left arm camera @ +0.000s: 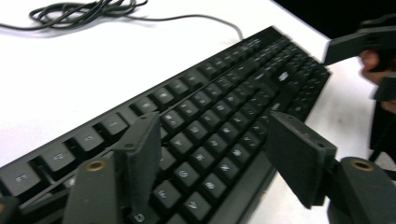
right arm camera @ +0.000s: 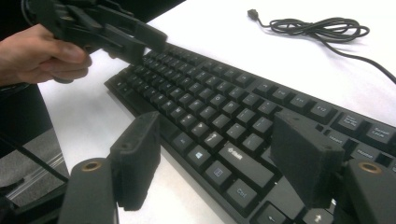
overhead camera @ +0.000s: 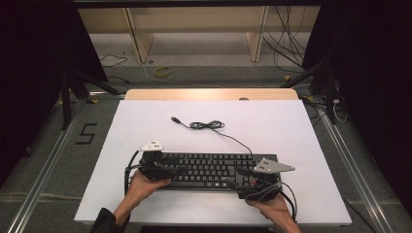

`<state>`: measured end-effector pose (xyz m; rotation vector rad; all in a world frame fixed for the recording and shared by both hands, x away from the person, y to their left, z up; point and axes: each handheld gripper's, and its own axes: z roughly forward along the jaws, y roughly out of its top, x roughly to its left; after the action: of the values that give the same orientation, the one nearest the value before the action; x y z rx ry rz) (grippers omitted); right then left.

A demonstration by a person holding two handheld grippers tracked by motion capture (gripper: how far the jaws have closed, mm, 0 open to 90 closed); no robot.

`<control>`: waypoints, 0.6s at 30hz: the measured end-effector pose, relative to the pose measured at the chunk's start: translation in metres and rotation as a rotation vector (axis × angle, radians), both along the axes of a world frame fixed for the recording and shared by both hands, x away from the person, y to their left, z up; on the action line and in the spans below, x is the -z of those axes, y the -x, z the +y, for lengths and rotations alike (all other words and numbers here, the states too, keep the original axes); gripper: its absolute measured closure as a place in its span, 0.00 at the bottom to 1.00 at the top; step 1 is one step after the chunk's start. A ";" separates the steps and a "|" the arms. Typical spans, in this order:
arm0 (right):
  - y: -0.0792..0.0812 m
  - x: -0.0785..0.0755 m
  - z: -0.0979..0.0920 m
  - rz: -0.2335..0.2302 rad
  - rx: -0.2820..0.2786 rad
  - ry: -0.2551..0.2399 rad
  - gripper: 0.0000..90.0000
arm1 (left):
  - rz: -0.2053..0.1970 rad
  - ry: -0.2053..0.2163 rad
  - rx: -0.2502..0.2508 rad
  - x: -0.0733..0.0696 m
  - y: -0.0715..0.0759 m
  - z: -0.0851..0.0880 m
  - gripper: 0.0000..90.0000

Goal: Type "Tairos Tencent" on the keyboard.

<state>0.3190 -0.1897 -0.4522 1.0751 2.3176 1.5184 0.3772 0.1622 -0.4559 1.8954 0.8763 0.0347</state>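
A black keyboard [overhead camera: 214,170] lies on the white tabletop [overhead camera: 145,126], near its front edge. Its cable [overhead camera: 206,125] is coiled behind it and ends in a loose plug [overhead camera: 174,118]. My left gripper [overhead camera: 180,170] hovers over the keyboard's left end, jaws open, with the keys [left arm camera: 219,107] showing between the pads and nothing gripped [left arm camera: 212,123]. My right gripper [overhead camera: 234,177] is at the keyboard's front right part, also open [right arm camera: 215,122], its jaws standing apart above the bottom key rows [right arm camera: 219,112]. The left gripper [right arm camera: 102,28] and its hand show in the right gripper view.
The white tabletop has bare room behind and on both sides of the keyboard. A wooden strip [overhead camera: 209,94] runs along its far edge. Metal rails [overhead camera: 53,160] flank the table, and dark stands [overhead camera: 68,92] and floor cables [overhead camera: 291,43] lie beyond.
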 end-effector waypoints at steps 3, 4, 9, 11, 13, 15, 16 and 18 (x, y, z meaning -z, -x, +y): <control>0.001 0.000 -0.003 -0.008 0.003 -0.002 0.38 | -0.016 0.028 0.013 -0.002 0.006 0.001 0.35; 0.002 0.000 -0.004 -0.008 0.006 -0.002 0.38 | -0.020 0.034 0.017 -0.003 0.009 0.002 0.35; 0.005 0.000 -0.011 -0.022 0.018 -0.005 0.38 | -0.039 0.060 0.021 -0.004 0.019 0.007 0.32; 0.007 0.001 -0.014 -0.029 0.022 -0.005 0.38 | -0.047 0.066 0.022 -0.004 0.022 0.009 0.32; 0.008 0.001 -0.017 -0.036 0.027 -0.003 0.39 | -0.049 0.072 0.024 -0.004 0.026 0.011 0.31; 0.010 0.002 -0.020 -0.041 0.033 0.004 0.38 | -0.049 0.078 0.024 -0.003 0.030 0.013 0.30; 0.011 0.002 -0.021 -0.042 0.035 0.009 0.38 | -0.050 0.078 0.026 -0.002 0.031 0.014 0.30; 0.013 0.004 -0.024 -0.042 0.042 0.013 0.38 | -0.056 0.077 0.029 -0.002 0.035 0.015 0.29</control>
<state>0.3063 -0.2137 -0.4558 1.0706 2.2597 1.4938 0.3426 0.1773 -0.4539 1.8263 0.8012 0.0358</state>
